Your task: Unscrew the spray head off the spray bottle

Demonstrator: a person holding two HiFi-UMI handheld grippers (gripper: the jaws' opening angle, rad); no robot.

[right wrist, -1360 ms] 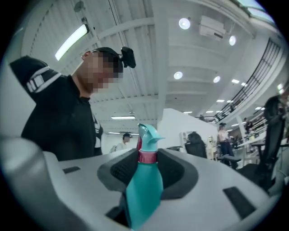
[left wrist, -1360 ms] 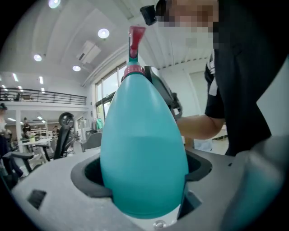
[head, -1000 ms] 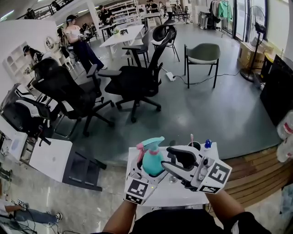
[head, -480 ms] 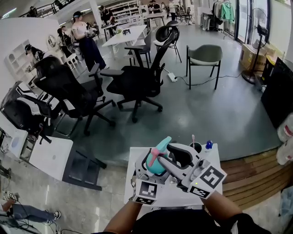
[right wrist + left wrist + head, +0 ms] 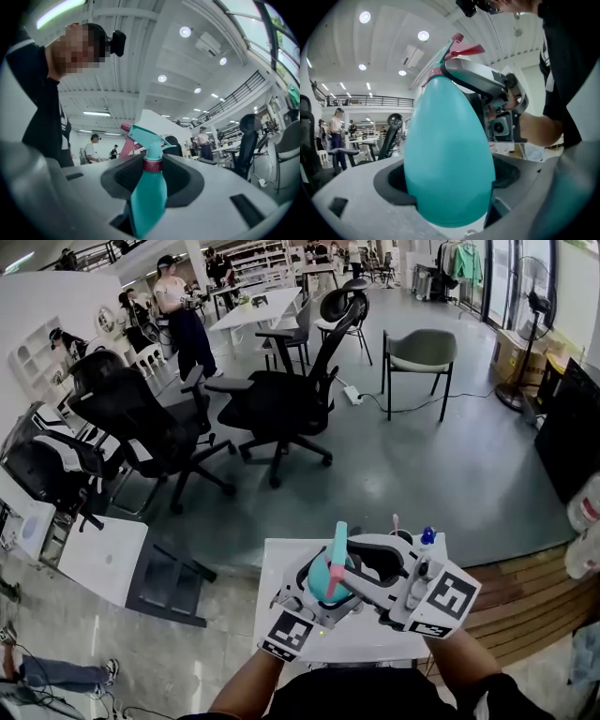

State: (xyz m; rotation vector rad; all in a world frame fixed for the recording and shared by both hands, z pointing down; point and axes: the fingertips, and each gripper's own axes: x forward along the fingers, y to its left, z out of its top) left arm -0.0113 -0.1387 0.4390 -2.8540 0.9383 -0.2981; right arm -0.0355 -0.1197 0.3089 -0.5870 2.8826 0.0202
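Note:
A teal spray bottle (image 5: pixel 317 576) is held up over a small white table (image 5: pixel 279 563). My left gripper (image 5: pixel 315 591) is shut on its egg-shaped body (image 5: pixel 447 159), which fills the space between the jaws. My right gripper (image 5: pixel 345 579) comes in from the right at the neck. Its jaws have just been closing and now sit against the red collar (image 5: pixel 152 165) under the teal spray head (image 5: pixel 144 137). The pink trigger (image 5: pixel 337 554) sticks up as a thin strip. In the left gripper view the right gripper's grey jaw crosses the neck below the spray head (image 5: pixel 457 47).
At the table's far edge stand a dark cup (image 5: pixel 398 538) with a stick in it and a blue-capped item (image 5: pixel 427 535). Black office chairs (image 5: pixel 281 399) and a grey chair (image 5: pixel 415 352) stand on the floor beyond. Wooden decking (image 5: pixel 525 596) lies to the right.
The bottle has turned in the grippers: its spray head, first pointing left, now shows edge-on as a thin upright strip. The left gripper shifted a little to the right under it.

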